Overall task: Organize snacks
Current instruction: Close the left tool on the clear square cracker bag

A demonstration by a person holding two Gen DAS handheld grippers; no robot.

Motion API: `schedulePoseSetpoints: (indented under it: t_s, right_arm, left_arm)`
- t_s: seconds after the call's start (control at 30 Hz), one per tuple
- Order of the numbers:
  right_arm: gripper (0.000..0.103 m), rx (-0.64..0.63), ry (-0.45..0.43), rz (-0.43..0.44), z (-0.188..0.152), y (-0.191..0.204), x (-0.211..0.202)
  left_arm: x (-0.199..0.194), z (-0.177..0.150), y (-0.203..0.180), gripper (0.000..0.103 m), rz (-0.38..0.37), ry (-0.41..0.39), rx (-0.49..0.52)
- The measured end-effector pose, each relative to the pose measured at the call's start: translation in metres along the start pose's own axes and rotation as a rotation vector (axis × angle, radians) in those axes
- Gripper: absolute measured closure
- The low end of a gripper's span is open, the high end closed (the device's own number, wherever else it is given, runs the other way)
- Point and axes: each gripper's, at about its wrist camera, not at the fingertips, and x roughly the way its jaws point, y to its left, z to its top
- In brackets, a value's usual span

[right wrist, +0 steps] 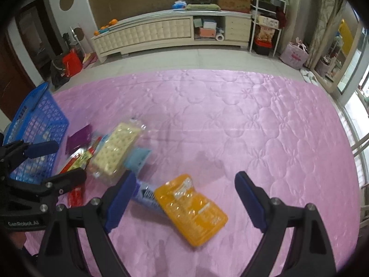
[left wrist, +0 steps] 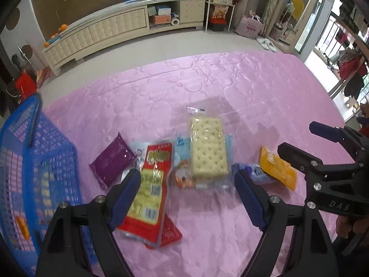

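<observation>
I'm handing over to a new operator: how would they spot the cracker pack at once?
On the pink quilt, right of the blue basket, lies a cluster of snacks. The cracker pack is the clear wrapper showing pale, dotted square crackers, the only see-through one.

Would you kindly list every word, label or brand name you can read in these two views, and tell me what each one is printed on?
"DAS": on the black body of the right gripper, seen from the left wrist view.
"GenRobot.AI": on the black body of the left gripper, seen from the right wrist view; slightly blurred.
Red snack packet: printed characters and a label, too blurred to read.
Orange packet: print too blurred to read.
Cardboard box on the cabinet: markings too small.
</observation>
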Motion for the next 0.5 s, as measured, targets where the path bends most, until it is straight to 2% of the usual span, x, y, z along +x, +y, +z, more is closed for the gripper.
schedulePoseSetpoints:
  t_s: [0.13, 0.23, 0.3, 0.37, 0.4, 0.43, 0.47, 0.5]
  right_arm:
    - [0.013, 0.014, 0.018, 0.009, -0.003, -0.007, 0.015]
    - [0.013, 0.017, 0.013, -0.031, -0.003, -0.012, 0.016]
    - [0.013, 0.016, 0.007, -0.062, -0.004, -0.018, 0.015]
    - [0.013, 0.034, 0.008, -0.043, -0.005, -0.023, 0.014]
    - [0.013, 0.042, 0.006, -0.038, -0.005, -0.025, 0.014]
    - [0.013, 0.049, 0.000, -0.038, -0.007, -0.027, 0.013]
    - [0.013, 0.057, -0.003, -0.036, -0.008, -0.028, 0.011]
    - [0.013, 0.063, -0.002, -0.023, -0.008, -0.029, 0.009]
  left_arm:
    - [0.013, 0.010, -0.013, 0.021, -0.016, 0.035, 0.055]
    - [0.029, 0.017, -0.017, 0.021, -0.042, 0.079, 0.064]
    - [0.041, 0.021, -0.019, 0.021, -0.025, 0.103, 0.058]
    - [0.047, 0.023, -0.021, 0.021, -0.013, 0.106, 0.057]
    - [0.048, 0.023, -0.021, 0.023, -0.025, 0.110, 0.051]
    - [0.049, 0.024, -0.022, 0.030, -0.038, 0.112, 0.042]
    - [0.048, 0.025, -0.022, 0.031, -0.036, 0.109, 0.033]
    - [0.047, 0.025, -0.021, 0.038, -0.027, 0.104, 0.026]
